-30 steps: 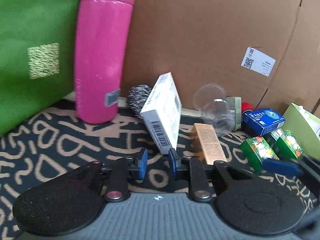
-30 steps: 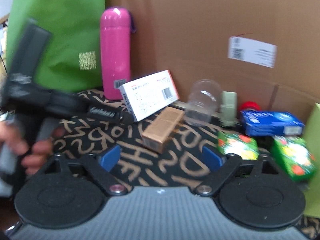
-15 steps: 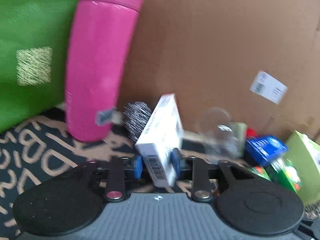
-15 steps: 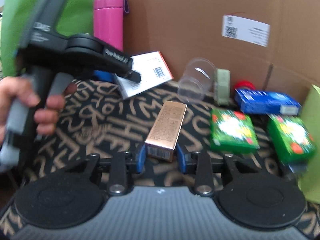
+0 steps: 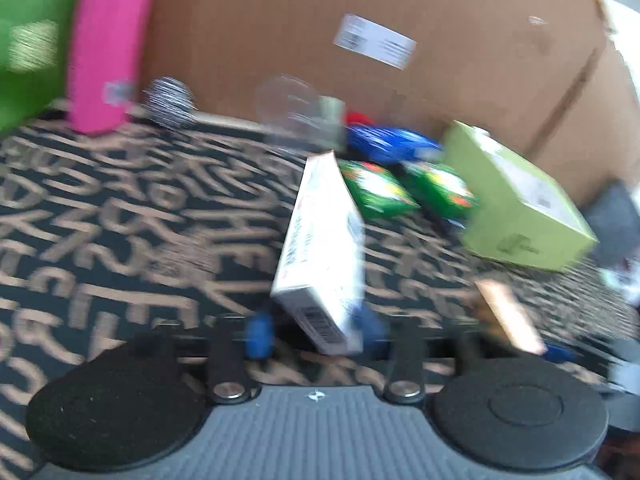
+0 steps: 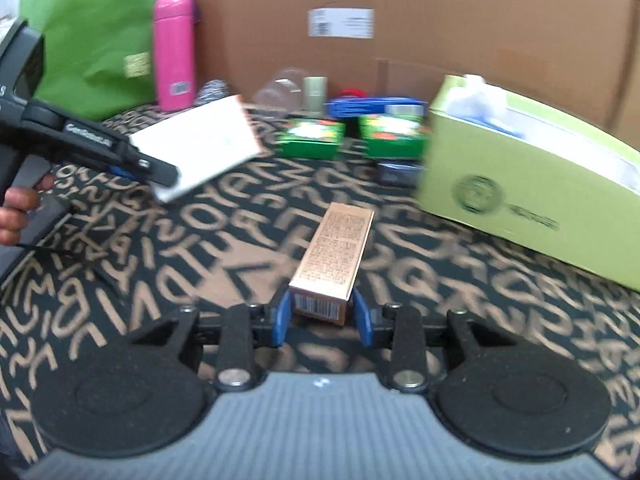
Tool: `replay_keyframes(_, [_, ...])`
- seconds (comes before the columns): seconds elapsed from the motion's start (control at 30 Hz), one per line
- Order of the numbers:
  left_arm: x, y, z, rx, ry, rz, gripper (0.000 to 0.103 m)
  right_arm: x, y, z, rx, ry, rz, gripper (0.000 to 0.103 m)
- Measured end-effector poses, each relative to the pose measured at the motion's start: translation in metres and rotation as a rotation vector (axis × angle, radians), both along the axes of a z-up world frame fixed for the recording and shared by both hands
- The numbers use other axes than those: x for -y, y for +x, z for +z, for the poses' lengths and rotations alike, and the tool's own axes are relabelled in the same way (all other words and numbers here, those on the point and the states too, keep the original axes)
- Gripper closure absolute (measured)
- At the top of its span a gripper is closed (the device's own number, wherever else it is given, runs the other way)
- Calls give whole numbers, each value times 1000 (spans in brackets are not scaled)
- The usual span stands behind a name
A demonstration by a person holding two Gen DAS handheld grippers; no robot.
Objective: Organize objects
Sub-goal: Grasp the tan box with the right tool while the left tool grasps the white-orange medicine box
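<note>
1. I am holding the left gripper clamped on the near end of a white box. The box is sticking forward and up from the jaws, clear of the patterned mat.
2. I am holding the right gripper clamped on the barcode end of a tan box, which is lying along my line of sight over the mat.
3. Ahead and to the right, an open green carton is sitting on the mat with something white inside. I am judging it the likely bin for both boxes, though nothing marks it so.
4. The left view is smeared with blur, so I cannot tell how squarely the pads are sitting on the white box. It looks skewed in the jaws, and a corner grip could let it swing or slide out.
5. Each box is being held only at one end. Its long free end could lever loose if it clips the carton's rim.
6. Both grippers are heading for the same region, and the white box is showing close to my right view's left side. The two could collide.
7. Two small green packs and a blue box are lying just beside the carton. A low approach could knock them.
</note>
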State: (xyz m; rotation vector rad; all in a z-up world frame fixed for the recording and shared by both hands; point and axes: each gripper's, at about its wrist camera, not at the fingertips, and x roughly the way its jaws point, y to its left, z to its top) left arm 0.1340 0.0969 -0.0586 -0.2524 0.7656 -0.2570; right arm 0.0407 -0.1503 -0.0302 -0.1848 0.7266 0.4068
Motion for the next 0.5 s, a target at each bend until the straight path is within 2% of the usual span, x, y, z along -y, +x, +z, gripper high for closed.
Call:
replay_keyframes(0.03, [-1,-1,2,27,33,52,29,5,-3,1,11,-2,-19,69])
replay_keyframes(0.07, [-4,-4,5,50,67,92,29,10,-6,2,25,-5,-32,67])
replay_keyframes(0.1, [-3,-1,8,64,94,109,29,12,-8,4,40,-2,-41,61])
replay_keyframes(0.13, [-4,0,10,73,108,106,29,14,-10,4,52,6,-46,56])
replay_keyframes(0.27, [16,10,12,97,191,53,23,11,-5,1,59,14,-31,54])
replay_keyframes(0.4, [33,21,1,61,276,-14,23,4,3,-1,55,14,-34,54])
replay_keyframes(0.5, [42,31,-9,35,323,-19,23,1,10,-2,51,24,-57,54])
